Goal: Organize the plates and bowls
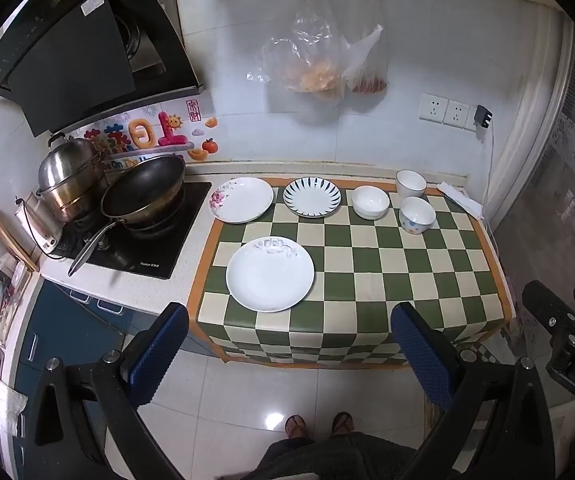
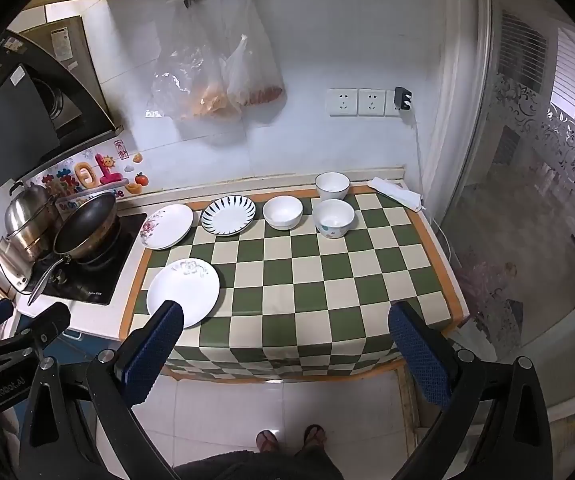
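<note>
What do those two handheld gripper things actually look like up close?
Each is black, with angular arms fixed by silver bolts. The left gripper and right gripper each end in two flat fingers faced with dimpled blue pads. White lettering marks both bodies. The person wears dark clothing and flip-flops.

A green-and-cream checkered cloth [image 1: 367, 264] covers the counter [image 1: 191, 240]. Near its left edge lies a white plate [image 1: 270, 274]. Along the far edge, from left to right, sit a floral plate [image 1: 241, 199], a blue-striped plate [image 1: 312, 196], and three bowls: a plain one [image 1: 370, 202], a taller one [image 1: 410, 184] behind, and a patterned one [image 1: 417, 214]. A folded white cloth [image 1: 460, 199] lies at the far right corner.
</note>
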A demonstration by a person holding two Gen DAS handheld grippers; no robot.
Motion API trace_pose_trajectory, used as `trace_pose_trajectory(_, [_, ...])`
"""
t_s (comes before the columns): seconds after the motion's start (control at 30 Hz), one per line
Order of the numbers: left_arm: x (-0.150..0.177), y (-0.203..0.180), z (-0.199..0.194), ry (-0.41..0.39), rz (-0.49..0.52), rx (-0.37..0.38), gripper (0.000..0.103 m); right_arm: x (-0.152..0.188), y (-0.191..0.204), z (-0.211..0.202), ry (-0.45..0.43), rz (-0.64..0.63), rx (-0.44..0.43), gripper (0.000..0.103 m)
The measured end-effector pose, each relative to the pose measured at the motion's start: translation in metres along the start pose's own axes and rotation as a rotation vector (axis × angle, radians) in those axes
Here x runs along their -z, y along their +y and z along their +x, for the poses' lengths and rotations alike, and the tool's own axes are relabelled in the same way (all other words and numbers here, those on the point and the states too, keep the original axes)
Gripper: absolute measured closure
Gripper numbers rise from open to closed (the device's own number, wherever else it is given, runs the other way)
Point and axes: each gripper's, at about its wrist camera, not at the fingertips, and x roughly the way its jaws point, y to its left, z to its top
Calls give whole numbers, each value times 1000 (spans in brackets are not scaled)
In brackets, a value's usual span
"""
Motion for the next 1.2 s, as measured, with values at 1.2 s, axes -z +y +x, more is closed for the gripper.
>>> trace_pose_trajectory(1.2, [0, -1, 4, 3, -8, 5, 0, -2, 11, 0, -14, -19, -5, 0])
